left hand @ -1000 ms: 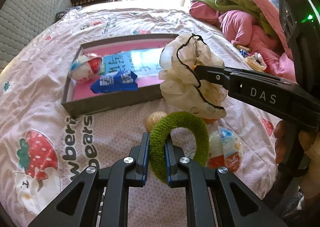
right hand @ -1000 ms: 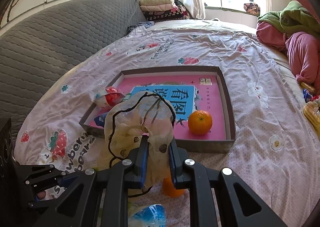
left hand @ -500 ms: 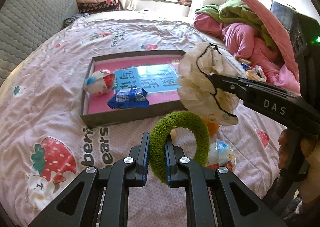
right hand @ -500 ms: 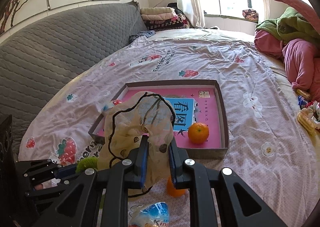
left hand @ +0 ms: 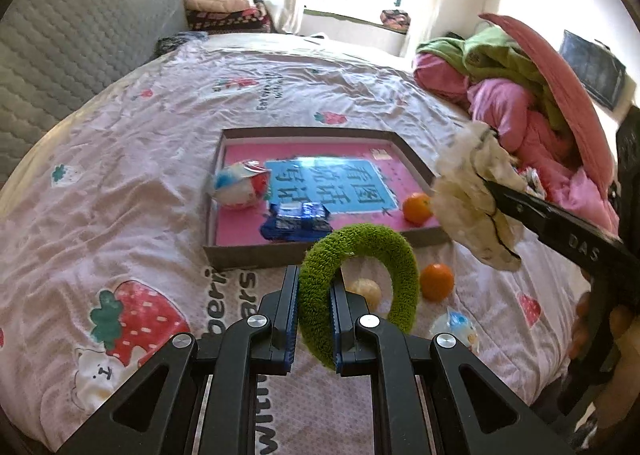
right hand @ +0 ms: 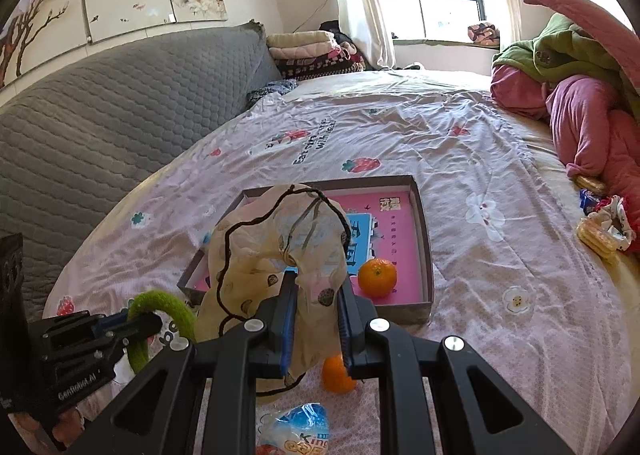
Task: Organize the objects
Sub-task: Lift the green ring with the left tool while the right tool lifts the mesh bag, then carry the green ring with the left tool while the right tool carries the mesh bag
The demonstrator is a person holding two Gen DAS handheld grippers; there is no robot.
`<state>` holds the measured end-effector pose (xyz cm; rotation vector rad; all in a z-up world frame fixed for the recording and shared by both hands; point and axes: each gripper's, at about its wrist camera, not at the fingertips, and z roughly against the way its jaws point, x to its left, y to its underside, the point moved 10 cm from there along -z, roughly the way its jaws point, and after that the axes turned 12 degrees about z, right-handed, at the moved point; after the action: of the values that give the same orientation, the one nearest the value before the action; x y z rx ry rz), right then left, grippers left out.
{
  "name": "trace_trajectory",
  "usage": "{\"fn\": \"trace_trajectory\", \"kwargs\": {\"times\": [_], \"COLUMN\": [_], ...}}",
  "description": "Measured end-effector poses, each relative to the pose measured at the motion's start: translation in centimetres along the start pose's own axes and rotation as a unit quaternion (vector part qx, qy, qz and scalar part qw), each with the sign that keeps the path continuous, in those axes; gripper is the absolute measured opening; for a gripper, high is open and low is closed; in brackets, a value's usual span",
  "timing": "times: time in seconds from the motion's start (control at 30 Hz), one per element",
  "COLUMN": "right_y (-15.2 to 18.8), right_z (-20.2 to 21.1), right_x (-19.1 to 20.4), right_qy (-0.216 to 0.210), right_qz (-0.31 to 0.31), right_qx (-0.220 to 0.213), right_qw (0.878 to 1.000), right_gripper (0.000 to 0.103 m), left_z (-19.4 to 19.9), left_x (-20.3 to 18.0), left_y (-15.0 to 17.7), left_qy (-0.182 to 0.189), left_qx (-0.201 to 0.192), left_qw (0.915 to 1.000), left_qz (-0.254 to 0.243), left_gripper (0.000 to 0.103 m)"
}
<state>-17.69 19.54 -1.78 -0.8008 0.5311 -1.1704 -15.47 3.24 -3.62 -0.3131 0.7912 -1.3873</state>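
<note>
My left gripper (left hand: 315,287) is shut on a fuzzy green scrunchie (left hand: 372,247), held above the bedsheet in front of the shallow box (left hand: 240,257). At the right of the left wrist view, my right gripper (right hand: 316,287) is shut on a cream scrunchie with black trim (right hand: 276,251), also lifted off the bed. The box has a pink floor and holds a wrapped egg-shaped candy (left hand: 240,191), a blue packet (left hand: 296,221) and an orange (right hand: 377,277). The left gripper (right hand: 132,325) with its green scrunchie (right hand: 160,307) shows low left in the right wrist view.
On the sheet before the box lie an orange (left hand: 437,282), a pale round object (left hand: 363,291) and a wrapped candy egg (left hand: 456,325). Heaped pink and green bedding (left hand: 520,95) fills the right side. A grey quilted headboard (right hand: 120,111) runs along the left. Snacks (right hand: 596,239) lie at far right.
Both grippers have risen with their scrunchies still held. The box and the items on the sheet look farther off, and the orange in the box has come into the left wrist view.
</note>
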Motion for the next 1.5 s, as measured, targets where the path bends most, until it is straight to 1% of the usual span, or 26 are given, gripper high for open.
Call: {"fn": "trace_trajectory", "kwargs": {"times": [0.23,0.5,0.63,0.8,0.87,0.97,1.27,1.37,1.5], "right_y": [-0.2,0.3,0.3,0.2,0.3,0.5,0.3,-0.5,-1.4], "right_z": [-0.4,-1.6,-1.8,-2.3,-2.6,-3.0,-4.7,-5.6,-7.0], "right_x": [-1.1,-2.7,-3.3,-4.3,-4.8,-5.4,-5.7,-5.3,-4.3], "right_qy": [0.019,0.040,0.051,0.060,0.073,0.081,0.101,0.112,0.107], "right_qz": [-0.017,-0.032,-0.039,-0.055,-0.059,-0.067,-0.052,-0.031,-0.017], "right_qx": [0.001,0.007,0.001,-0.001,0.001,0.004,0.020,0.026,0.033], "right_qw": [1.000,0.999,0.998,0.997,0.996,0.994,0.993,0.993,0.994], "right_gripper": [0.019,0.019,0.019,0.019,0.019,0.019,0.019,0.019,0.019], "left_z": [-0.4,-1.9,-2.6,-3.9,-4.3,-4.9,-6.9,-7.4,-8.2], "left_x": [1.8,3.5,4.4,5.9,6.5,7.0,7.2,7.1,7.2], "left_y": [-1.6,-3.5,-4.2,-4.8,-5.0,-5.0,-6.1,-6.8,-7.6], "left_qy": [-0.010,-0.033,-0.042,-0.050,-0.056,-0.057,-0.063,-0.064,-0.067], "left_qx": [-0.009,-0.022,-0.027,-0.024,-0.025,-0.021,-0.018,-0.024,-0.023], "left_qw": [0.9996,0.9987,0.9980,0.9969,0.9964,0.9961,0.9960,0.9962,0.9963], "left_qz": [0.025,0.032,0.040,0.055,0.059,0.064,0.060,0.054,0.049], "left_gripper": [0.013,0.013,0.013,0.013,0.013,0.013,0.013,0.013,0.013]}}
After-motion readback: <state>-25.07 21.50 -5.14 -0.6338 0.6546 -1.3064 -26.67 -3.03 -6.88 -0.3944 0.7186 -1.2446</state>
